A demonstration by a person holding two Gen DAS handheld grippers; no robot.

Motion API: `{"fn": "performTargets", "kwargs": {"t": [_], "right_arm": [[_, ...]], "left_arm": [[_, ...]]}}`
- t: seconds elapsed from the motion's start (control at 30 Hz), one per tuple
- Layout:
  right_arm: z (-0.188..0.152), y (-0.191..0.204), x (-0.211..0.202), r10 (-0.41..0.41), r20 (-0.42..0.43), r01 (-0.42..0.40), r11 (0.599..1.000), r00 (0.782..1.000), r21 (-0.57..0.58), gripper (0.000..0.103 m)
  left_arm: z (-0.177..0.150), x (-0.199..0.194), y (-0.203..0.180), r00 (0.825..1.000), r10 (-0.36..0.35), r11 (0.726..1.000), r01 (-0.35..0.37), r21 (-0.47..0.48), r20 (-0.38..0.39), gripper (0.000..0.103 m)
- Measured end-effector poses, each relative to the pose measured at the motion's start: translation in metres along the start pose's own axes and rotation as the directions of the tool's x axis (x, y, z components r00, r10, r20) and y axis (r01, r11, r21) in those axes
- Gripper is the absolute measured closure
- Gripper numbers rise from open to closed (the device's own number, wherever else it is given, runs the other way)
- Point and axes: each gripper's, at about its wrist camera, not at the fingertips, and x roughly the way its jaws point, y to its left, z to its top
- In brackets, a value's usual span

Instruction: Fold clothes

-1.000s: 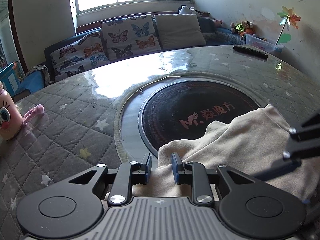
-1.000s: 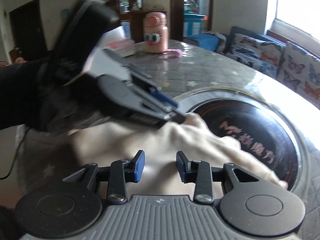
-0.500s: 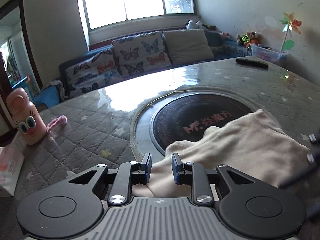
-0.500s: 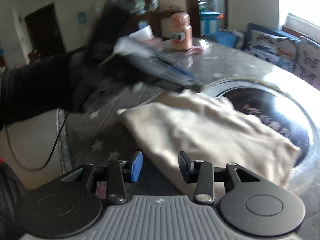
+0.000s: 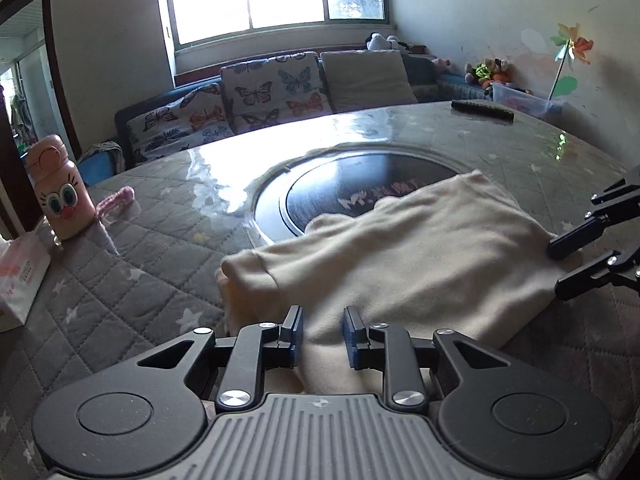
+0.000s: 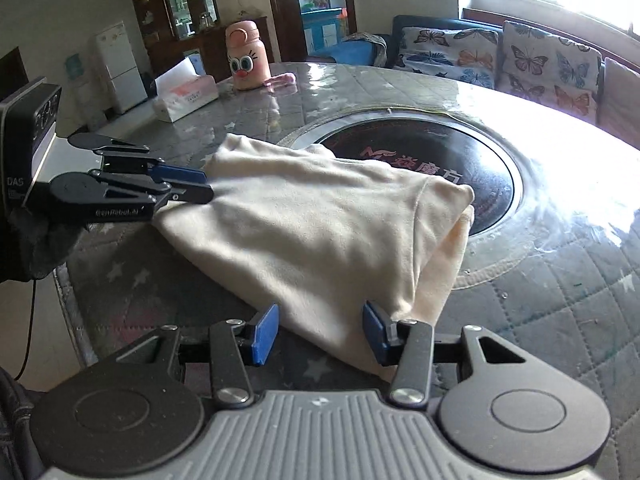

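A folded cream garment (image 5: pixel 404 256) lies on the round table, partly over the black centre disc; it also shows in the right wrist view (image 6: pixel 320 232). My left gripper (image 5: pixel 322 334) is open, its jaws a little apart over the garment's near edge, holding nothing. In the right wrist view the left gripper (image 6: pixel 200 186) sits at the garment's left corner. My right gripper (image 6: pixel 318 334) is wide open at the garment's near edge. In the left wrist view the right gripper (image 5: pixel 562 270) sits at the garment's right corner.
A pink cartoon bottle (image 5: pixel 60 194) and a tissue pack (image 5: pixel 20 276) stand at the table's left. A black remote (image 5: pixel 482 110) lies at the far right. The black centre disc (image 6: pixel 472 184) is set in the quilted tablecloth (image 5: pixel 140 280). A butterfly sofa stands behind.
Both grippers have pulled back and lowered to the garment's edges. The right gripper has opened wider. The garment now lies flat and folded, no longer held up.
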Motion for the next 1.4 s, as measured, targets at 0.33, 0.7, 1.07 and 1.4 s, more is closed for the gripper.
{"fn": "performTargets", "kwargs": {"t": [0.33, 0.7, 1.07, 1.4], "right_arm": [[0.028, -0.007, 0.02, 0.009, 0.087, -0.011, 1.0, 0.996, 0.023, 0.052], [0.043, -0.018, 0.02, -0.002, 0.103, -0.003, 0.999, 0.995, 0.047, 0.052], [0.055, -0.056, 0.055, -0.067, 0.078, 0.052, 0.983, 0.995, 0.176, 0.052], [0.056, -0.059, 0.06, -0.082, 0.09, 0.063, 0.977, 0.993, 0.202, 0.052]], "left_arm": [[0.02, 0.027, 0.021, 1.0, 0.025, 0.997, -0.025, -0.077, -0.007, 0.079], [0.031, 0.033, 0.039, 0.999, 0.046, 0.993, -0.044, -0.11, 0.011, 0.079], [0.03, 0.049, 0.052, 0.997, 0.077, 0.986, -0.08, -0.143, -0.028, 0.08], [0.034, 0.051, 0.05, 0.995, 0.087, 0.985, -0.092, -0.143, -0.038, 0.072]]}}
